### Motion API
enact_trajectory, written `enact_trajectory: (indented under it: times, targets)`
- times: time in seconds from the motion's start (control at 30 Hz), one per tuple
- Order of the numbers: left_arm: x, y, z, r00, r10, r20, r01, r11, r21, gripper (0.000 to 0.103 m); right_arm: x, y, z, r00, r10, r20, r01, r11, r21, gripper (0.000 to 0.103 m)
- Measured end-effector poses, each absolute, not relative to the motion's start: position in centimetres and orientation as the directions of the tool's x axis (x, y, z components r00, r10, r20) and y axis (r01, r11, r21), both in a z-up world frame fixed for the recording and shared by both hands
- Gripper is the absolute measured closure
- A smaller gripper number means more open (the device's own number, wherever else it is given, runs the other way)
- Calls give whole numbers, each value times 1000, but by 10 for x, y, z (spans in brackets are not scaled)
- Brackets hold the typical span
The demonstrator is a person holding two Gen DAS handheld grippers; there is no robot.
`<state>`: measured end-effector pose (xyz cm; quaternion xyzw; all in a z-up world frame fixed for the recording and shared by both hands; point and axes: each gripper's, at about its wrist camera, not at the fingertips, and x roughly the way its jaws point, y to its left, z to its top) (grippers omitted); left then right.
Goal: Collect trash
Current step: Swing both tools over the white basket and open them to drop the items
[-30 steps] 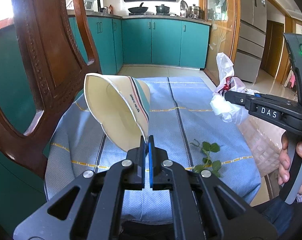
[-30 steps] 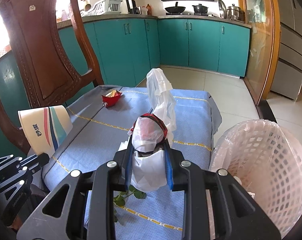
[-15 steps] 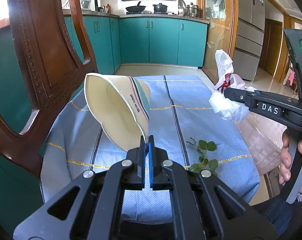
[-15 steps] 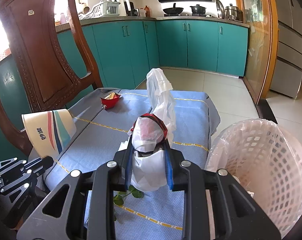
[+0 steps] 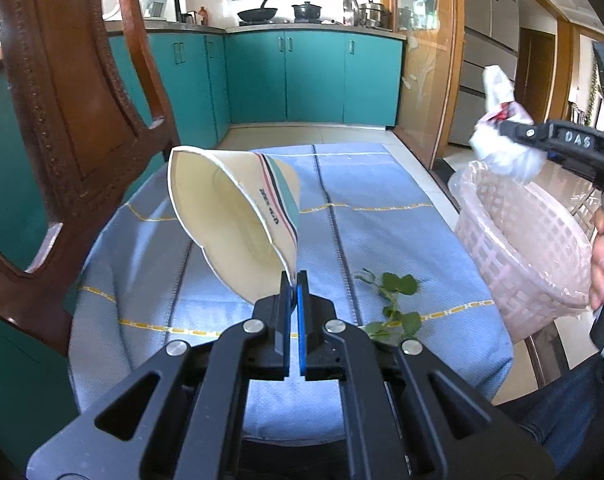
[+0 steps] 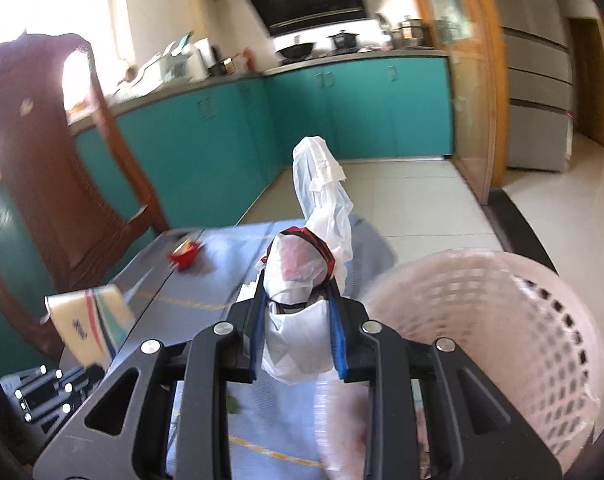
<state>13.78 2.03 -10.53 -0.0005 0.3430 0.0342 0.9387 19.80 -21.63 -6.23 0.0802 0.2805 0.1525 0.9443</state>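
Trash, two pieces in hand. My left tongs (image 5: 293,280) are clenched on the rim of a paper cup (image 5: 238,224): cone-ish, squashed oval at the mouth, matte cream inside, teal, red and dark stripes plus printed characters outside. It hangs tilted above the desk (image 5: 382,216), mouth facing me and to the left.

My right tongs (image 6: 298,312) are grasping a plastic bag bundle (image 6: 298,276): thin, crinkly, translucent white film wrapped over something red and black, with a long twisted tail sticking up. The bundle sits between the blue pads (image 6: 339,344), bulging out above and below them. In the left view it hangs right above the near rim of the basket (image 5: 530,248).

Basket: pale pink plastic lattice, square holes, round, lined with a thin clear bag, on the right off the desk edge.

Desk is covered in a blue woven cloth with dark stripes and yellow dashed lines. A leafy green sprig (image 5: 394,300) lies near-right on it. A red crumpled wrapper (image 6: 184,256) lies far-left, blurred in the right view. A carved dark wood chair (image 5: 62,120) stands on the left, glossy.
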Motion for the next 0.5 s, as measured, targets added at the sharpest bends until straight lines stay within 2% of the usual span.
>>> enact_trajectory:
  times: [0.1, 0.23, 0.37, 0.43, 0.47, 0.5]
  targets:
    - [151, 6, -100, 758, -10, -652, -7, 1000, -25, 99, 197, -242, -65, 800, 294, -523, -183, 950, 255, 75]
    - [169, -33, -85, 769, -133, -625, 107, 991, -79, 99, 206, -274, -94, 729, 183, -659, -27, 970, 240, 75]
    - [185, -74, -71, 763, -248, -596, 227, 967, -113, 99, 218, -305, -128, 604, 233, -762, 78, 934, 348, 73]
    - [195, -96, -69, 748, -298, -593, 284, 951, -119, 99, 219, -316, -138, 572, 221, -790, 143, 921, 362, 63]
    - [199, -108, -71, 738, -316, -596, 306, 944, -122, 99, 218, -323, -138, 579, 217, -786, 171, 910, 377, 60]
    - [203, -115, -73, 728, -331, -600, 322, 938, -127, 99, 214, -328, -136, 600, 219, -769, 181, 900, 398, 53]
